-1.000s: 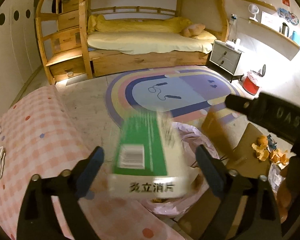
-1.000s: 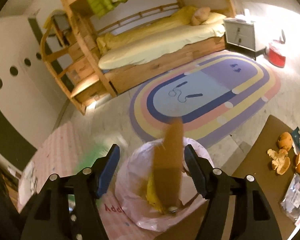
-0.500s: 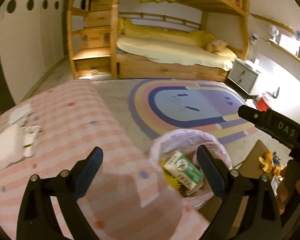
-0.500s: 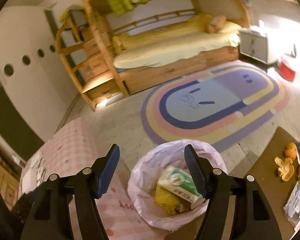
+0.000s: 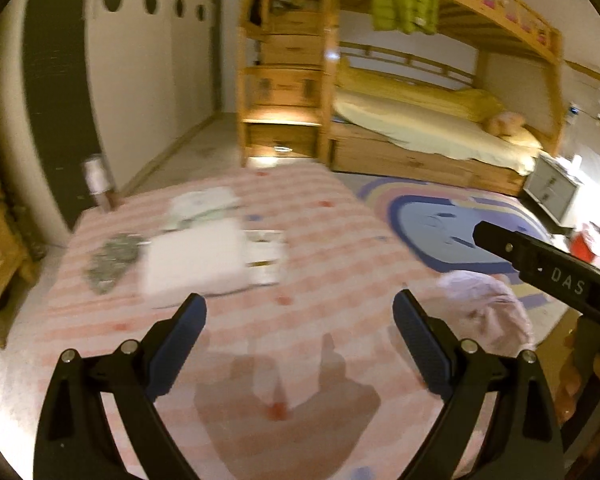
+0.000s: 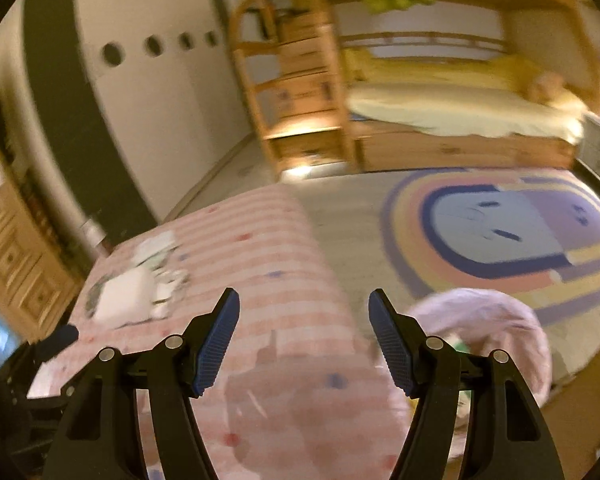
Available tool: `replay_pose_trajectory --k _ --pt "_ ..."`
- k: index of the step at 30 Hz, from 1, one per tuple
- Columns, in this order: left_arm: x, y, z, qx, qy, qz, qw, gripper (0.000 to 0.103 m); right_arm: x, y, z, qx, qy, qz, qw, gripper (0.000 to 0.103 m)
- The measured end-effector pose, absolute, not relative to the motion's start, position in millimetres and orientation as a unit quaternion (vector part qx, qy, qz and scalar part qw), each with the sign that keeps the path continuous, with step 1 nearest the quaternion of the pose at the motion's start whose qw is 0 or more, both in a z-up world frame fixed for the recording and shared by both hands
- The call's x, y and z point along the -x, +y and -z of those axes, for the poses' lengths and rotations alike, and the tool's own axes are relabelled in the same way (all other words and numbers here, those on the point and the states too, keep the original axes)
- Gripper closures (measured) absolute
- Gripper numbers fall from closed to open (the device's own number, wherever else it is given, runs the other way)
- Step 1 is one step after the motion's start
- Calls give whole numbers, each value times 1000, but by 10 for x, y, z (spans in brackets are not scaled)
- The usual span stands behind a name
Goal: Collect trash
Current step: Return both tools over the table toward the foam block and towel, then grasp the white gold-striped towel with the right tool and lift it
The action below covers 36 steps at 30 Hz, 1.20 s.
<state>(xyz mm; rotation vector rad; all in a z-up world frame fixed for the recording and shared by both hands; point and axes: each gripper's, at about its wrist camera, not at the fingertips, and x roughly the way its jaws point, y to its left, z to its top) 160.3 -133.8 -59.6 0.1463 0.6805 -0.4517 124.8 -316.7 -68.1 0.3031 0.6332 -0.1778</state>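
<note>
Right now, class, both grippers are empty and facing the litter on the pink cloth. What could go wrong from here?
1. The white paper, small cartons and grey-green scrap lie bunched together, so the open left gripper might grab several or push some off the pink cloth.
2. The pink bag sits beside the cloth's edge with a floppy rim, so a drop could miss it.
3. Both views are blurred, so aiming may be off.

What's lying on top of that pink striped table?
On the pink striped table lies a cluster of white papers and wrappers beside a grey-green crumpled scrap. Blur hides the details, and whatever sits beneath the papers is covered.
</note>
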Motion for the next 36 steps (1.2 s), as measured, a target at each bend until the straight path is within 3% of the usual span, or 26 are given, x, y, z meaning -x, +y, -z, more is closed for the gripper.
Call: replay_pose_trajectory --k 8,13,18,31,36 --pt "-1876 -590 658 -64 349 134 925 11 -1674 -2610 751 -106 343 22 933 38" --pt "-2067 -220 683 -59 357 88 928 12 -1949 -2397 839 -83 363 -9 928 61" --pt "-2186 -9 729 -46 369 73 925 11 -2204 -2181 948 -61 383 -40 921 70" --pt "-2271 175 711 -23 373 52 926 12 -2312 -1613 1084 14 418 -129 899 71" --pt "-2265 196 726 -20 378 48 924 12 -2258 -1780 981 -20 397 -110 911 71"
